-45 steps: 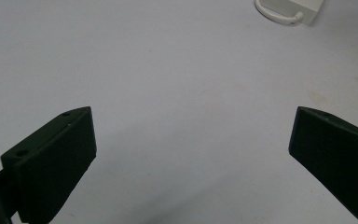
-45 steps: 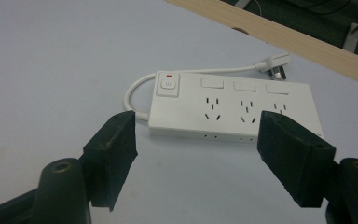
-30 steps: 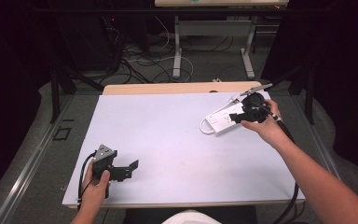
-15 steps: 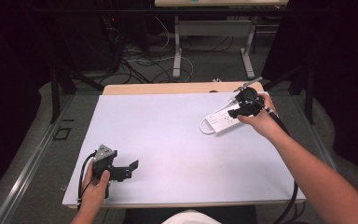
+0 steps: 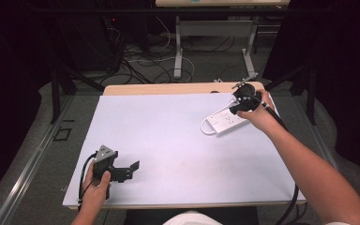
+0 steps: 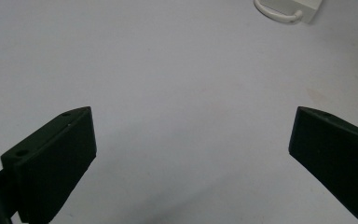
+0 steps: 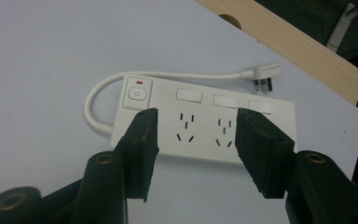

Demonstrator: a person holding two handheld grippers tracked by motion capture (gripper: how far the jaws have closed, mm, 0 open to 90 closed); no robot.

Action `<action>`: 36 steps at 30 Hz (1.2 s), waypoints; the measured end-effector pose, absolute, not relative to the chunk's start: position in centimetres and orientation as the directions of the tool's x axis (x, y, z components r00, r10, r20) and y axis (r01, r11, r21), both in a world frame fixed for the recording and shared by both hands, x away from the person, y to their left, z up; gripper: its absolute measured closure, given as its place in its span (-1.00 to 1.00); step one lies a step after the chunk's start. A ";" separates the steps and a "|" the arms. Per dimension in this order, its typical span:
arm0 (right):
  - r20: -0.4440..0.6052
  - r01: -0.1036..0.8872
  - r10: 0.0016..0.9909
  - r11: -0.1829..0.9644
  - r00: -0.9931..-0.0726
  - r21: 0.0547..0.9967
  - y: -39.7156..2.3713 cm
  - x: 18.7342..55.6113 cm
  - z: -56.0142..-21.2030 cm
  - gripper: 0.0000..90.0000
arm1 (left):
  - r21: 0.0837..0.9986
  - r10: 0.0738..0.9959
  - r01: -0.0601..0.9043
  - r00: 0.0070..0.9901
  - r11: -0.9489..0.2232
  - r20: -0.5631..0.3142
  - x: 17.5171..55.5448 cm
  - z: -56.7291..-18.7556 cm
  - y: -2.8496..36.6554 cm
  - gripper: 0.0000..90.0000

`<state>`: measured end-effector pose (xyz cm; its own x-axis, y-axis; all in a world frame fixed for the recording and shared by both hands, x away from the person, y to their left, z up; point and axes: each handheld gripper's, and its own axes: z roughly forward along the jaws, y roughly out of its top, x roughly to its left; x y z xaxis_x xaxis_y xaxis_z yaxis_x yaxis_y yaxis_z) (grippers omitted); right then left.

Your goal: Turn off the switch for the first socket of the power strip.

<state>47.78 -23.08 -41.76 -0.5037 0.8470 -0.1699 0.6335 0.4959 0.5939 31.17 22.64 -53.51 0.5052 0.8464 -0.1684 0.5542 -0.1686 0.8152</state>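
A white power strip [image 5: 221, 123] with a switch and two socket groups lies on the white mat at the far right. Its cord loops round to a plug [image 7: 263, 77] beside it. My right gripper [image 5: 236, 109] hovers just above the strip [image 7: 165, 100]. Its jaws [image 7: 196, 121] stand half apart and have just been closing. They frame the sockets without pressing on anything. My left gripper [image 5: 135, 169] rests near the front left of the mat, wide open, with bare mat between its jaws [image 6: 191, 126]. A corner of the strip [image 6: 291, 7] shows far off in the left gripper view.
The white mat [image 5: 168, 136] covers most of a wooden table [image 5: 168, 89], whose bare edge runs along the far side. Beyond it are table legs and floor cables [image 5: 145, 56]. Black cables trail from both grippers.
The right gripper has shifted a little to the left and away from the person, staying over the power strip. The left gripper has kept still.
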 end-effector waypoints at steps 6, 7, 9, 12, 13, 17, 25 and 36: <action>-0.175 0.635 0.845 0.502 -0.505 0.587 -23.0 48.7 -41.9 0.12 | 0.818 0.846 0.551 0.506 -0.168 -0.167 31.2 -53.5 22.6 -0.99; -0.174 0.634 0.845 0.501 -0.506 0.590 -22.9 48.8 -42.0 0.12 | 0.818 0.846 0.551 0.506 -0.167 -0.168 31.2 -53.5 22.6 -0.99; -0.177 0.634 0.846 0.500 -0.503 0.589 -22.9 48.9 -42.1 0.12 | 0.818 0.846 0.551 0.505 -0.167 -0.168 31.2 -53.5 22.7 -0.99; -0.175 0.642 0.847 0.500 -0.502 0.581 -22.8 49.5 -42.5 0.17 | 0.814 0.846 0.555 0.506 -0.170 -0.168 31.2 -53.5 22.7 -0.99; -0.173 0.645 0.847 0.501 -0.503 0.577 -22.8 49.6 -42.7 0.18 | 0.816 0.845 0.550 0.510 -0.178 -0.160 31.2 -53.5 22.7 -0.99; -0.182 0.652 0.845 0.508 -0.502 0.562 -22.7 50.1 -43.2 0.24 | 0.817 0.845 0.550 0.509 -0.173 -0.163 31.2 -53.6 22.7 -0.99; -0.190 0.663 0.850 0.507 -0.491 0.551 -22.6 51.1 -44.1 0.40 | 0.815 0.843 0.552 0.513 -0.180 -0.161 31.2 -53.5 22.6 -0.99; -0.178 0.695 0.876 0.466 -0.448 0.547 -22.4 52.4 -45.1 0.62 | 0.813 0.844 0.554 0.511 -0.181 -0.160 31.2 -53.6 22.6 -0.99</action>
<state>52.44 -22.39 -45.07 -0.4478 0.8762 -0.1780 0.6950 0.4664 0.5472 31.24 22.61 -53.61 0.5113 0.8443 -0.1605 0.5536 -0.1807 0.8130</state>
